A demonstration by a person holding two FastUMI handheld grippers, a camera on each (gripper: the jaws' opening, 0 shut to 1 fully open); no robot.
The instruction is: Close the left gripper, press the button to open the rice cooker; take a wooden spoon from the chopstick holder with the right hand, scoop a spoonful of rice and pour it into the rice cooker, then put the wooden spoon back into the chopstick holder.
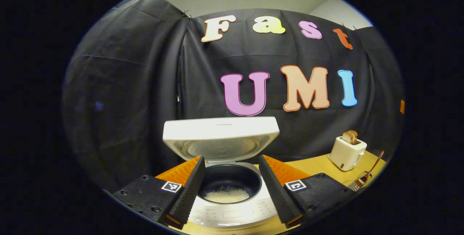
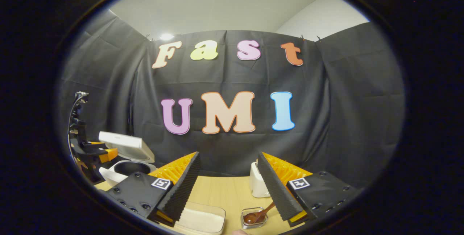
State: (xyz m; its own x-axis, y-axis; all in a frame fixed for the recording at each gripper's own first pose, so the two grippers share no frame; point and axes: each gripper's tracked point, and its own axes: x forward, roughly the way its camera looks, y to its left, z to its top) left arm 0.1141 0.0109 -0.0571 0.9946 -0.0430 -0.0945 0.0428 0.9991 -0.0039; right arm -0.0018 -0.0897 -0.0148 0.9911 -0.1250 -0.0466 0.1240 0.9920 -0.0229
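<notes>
In the left gripper view, the left gripper point(image 1: 232, 188) is held with its fingers spread well apart, nothing being clamped between them. The rice cooker point(image 1: 226, 206) is framed in the gap at 6 o'clock, its lid point(image 1: 221, 133) raised upright behind the dark inner pot point(image 1: 232, 178). A small heap of rice point(image 1: 227, 195) is seen on the bottom of the pot. The control panel of the cooker is turned towards the camera, just below the pot. At 4 o'clock, on the wooden table point(image 1: 315, 166), a pale toaster point(image 1: 347, 152) with bread slices standing in its slots is seen; just beside it, nearer the edge of the view, the chopstick holder point(image 1: 359, 182) stands with the wooden spoon point(image 1: 375, 166) leaning out of it.

In the right gripper view, the right gripper point(image 2: 228, 188) is likewise held with its fingers apart and empty. Below it, at 6 o'clock, the chopstick holder point(image 2: 253, 218) is seen with the bowl of the wooden spoon point(image 2: 255, 216) resting in it, the handle rising towards the right finger. Just beside the holder, towards 7 o'clock, a clear container of rice point(image 2: 203, 220) lies on the table point(image 2: 224, 191). The toaster point(image 2: 257, 184) is partly hidden behind the right finger. At 9 o'clock the opened rice cooker point(image 2: 125, 162) is seen, with the left gripper point(image 2: 94, 151) held just beside it.
</notes>
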